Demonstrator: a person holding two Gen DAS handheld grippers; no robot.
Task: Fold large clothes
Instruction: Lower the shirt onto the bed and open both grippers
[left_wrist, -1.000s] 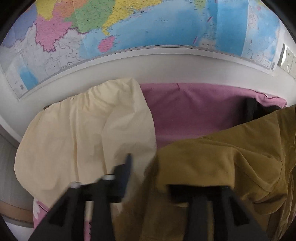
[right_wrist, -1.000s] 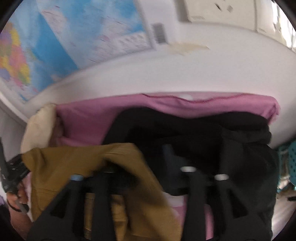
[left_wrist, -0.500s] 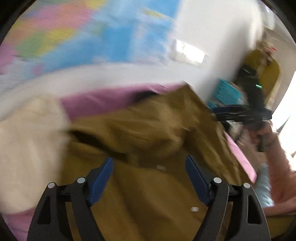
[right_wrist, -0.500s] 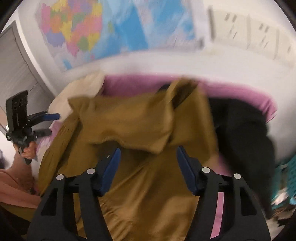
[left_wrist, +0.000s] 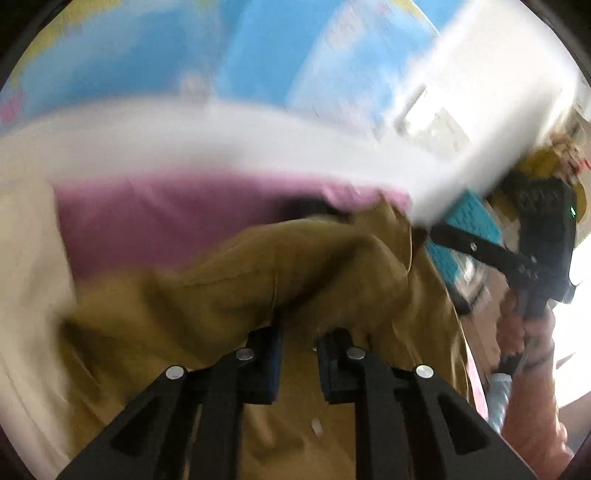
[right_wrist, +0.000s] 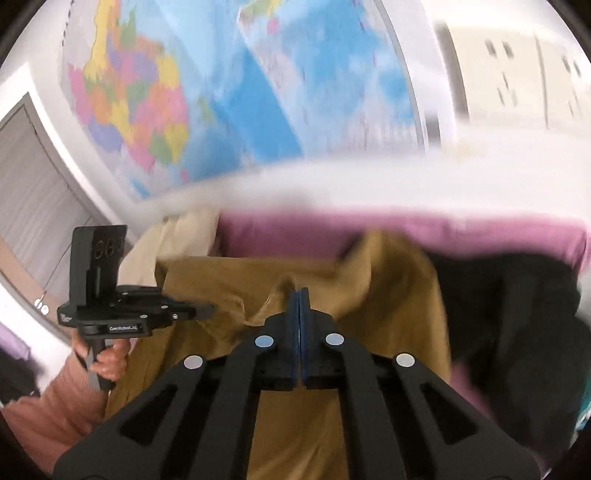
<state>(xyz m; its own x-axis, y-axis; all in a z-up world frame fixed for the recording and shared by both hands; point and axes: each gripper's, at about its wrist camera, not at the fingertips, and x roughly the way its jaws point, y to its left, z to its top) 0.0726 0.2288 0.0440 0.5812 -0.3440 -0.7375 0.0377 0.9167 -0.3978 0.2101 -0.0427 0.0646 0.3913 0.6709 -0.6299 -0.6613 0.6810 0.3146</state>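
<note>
Right wrist view: wall (right_wrist: 332, 184) with a large coloured map (right_wrist: 229, 92) forms the background, a grey door (right_wrist: 33, 192) at far left. Below it lies a bed with a pink cover (right_wrist: 461, 232). Spread over that cover is the mustard-brown garment (right_wrist: 229, 284), the largest loose item, reaching from the cover's far edge down to the bottom of the frame. A cream fabric item (right_wrist: 177, 236) sits at its left, touching it; a black garment (right_wrist: 517, 306) lies at its right, partly overlapped by the brown cloth.

Right tool (right_wrist: 299, 299): blue pads pressed together, with a raised peak of the mustard-brown garment pinched at their tips. In the left wrist view the same tool (left_wrist: 436, 230) shows at right (blurred), its tip at the garment's far edge, held by the right hand (left_wrist: 528, 328).

Left tool (left_wrist: 298, 336): jaws closing, a narrow gap between them. A bunched fold of the mustard-brown garment (left_wrist: 258, 280) rises directly at the tips; whether the pads bear on the cloth cannot be told, the frame being heavily blurred. Seen from the right wrist, this tool (right_wrist: 203, 311) points at the garment's left edge, held by the left hand (right_wrist: 110, 362) in a pink sleeve (right_wrist: 48, 424).

A turquoise perforated basket (left_wrist: 476, 221) stands beyond the bed's right end.
</note>
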